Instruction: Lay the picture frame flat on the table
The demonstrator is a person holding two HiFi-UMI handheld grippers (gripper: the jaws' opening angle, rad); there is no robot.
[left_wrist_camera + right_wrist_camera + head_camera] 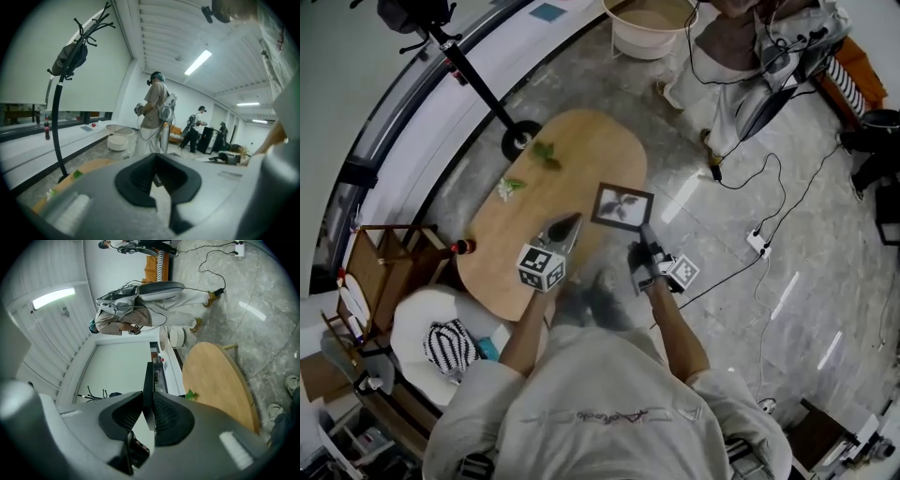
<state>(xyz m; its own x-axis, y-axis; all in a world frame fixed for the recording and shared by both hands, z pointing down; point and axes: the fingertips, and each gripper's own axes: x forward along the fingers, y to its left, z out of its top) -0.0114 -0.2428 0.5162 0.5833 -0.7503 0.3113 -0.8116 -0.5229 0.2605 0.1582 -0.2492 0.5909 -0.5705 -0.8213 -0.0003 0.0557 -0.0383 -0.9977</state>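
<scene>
The picture frame [622, 207], dark-edged with a pale mat around a plant print, hangs at the right-hand rim of the oval wooden table [581, 141], its face turned up toward the head view; whether its far edge touches the tabletop cannot be told. The right gripper [149, 397] has it: in the right gripper view the frame runs edge-on as a thin dark slab between the two black pads, and both pads press against its sides. In the head view this gripper meets the frame at its lower right corner, with the marker cube just behind. The left gripper [158, 171] points at the frame's lower left corner from just beside it. Its jaws stand apart with a pale gap between them, and neither pad presses on anything; a small dark edge shows through the gap, too unclear to name. Farther along the table lie a leafy green sprig [547, 155] and a small bunch of white flowers [511, 187], well apart from the frame, and a red-capped bottle [464, 247] sits at the table's left edge. Beyond the far end stands a black coat stand [469, 80] with a round base. A white tub [649, 33] rests on the grey floor near another person [154, 110], and cables [769, 192] trail to a power strip [757, 242].
</scene>
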